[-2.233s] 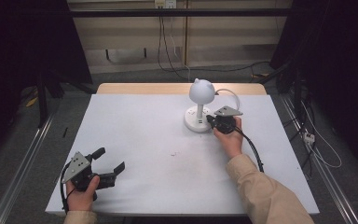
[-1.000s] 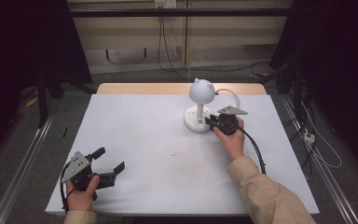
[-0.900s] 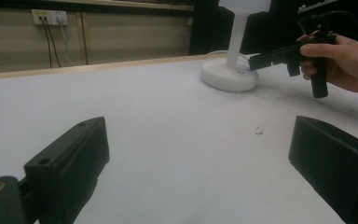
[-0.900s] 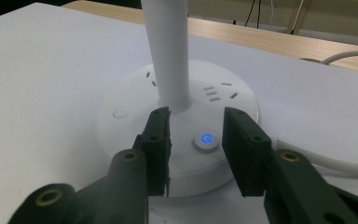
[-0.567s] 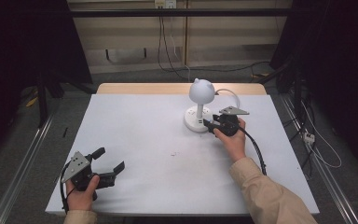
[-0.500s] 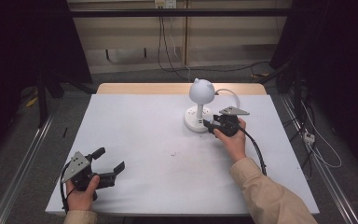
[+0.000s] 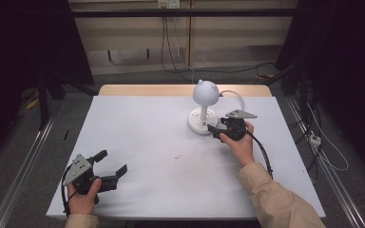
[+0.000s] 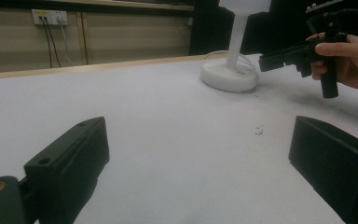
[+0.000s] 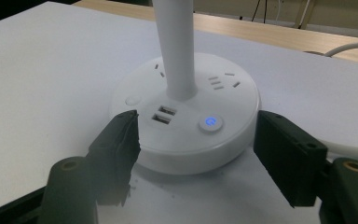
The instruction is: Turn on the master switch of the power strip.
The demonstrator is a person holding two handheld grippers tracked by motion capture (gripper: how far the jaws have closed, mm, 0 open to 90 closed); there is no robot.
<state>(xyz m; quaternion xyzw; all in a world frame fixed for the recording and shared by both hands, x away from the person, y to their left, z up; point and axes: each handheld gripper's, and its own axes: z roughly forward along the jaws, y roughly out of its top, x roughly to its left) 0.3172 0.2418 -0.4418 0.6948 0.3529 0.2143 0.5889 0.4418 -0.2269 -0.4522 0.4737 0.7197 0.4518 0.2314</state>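
The right gripper [image 9: 196, 154] is sitting right in front of the lamp base [image 9: 186, 116], its fingers [image 9: 119, 140] just opening wider around it, gripping nothing.

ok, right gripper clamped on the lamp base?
No, the right gripper stands open, its jaws flanking the round lamp base without pressing it.

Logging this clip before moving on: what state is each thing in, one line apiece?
Lamp: upright, head unlit.
Lamp base: flat on the table, its round button glowing blue, USB ports empty.
Right gripper: jaws apart either side of the base front, just been opening, holding nothing.
Left gripper: jaws wide open, holding nothing.
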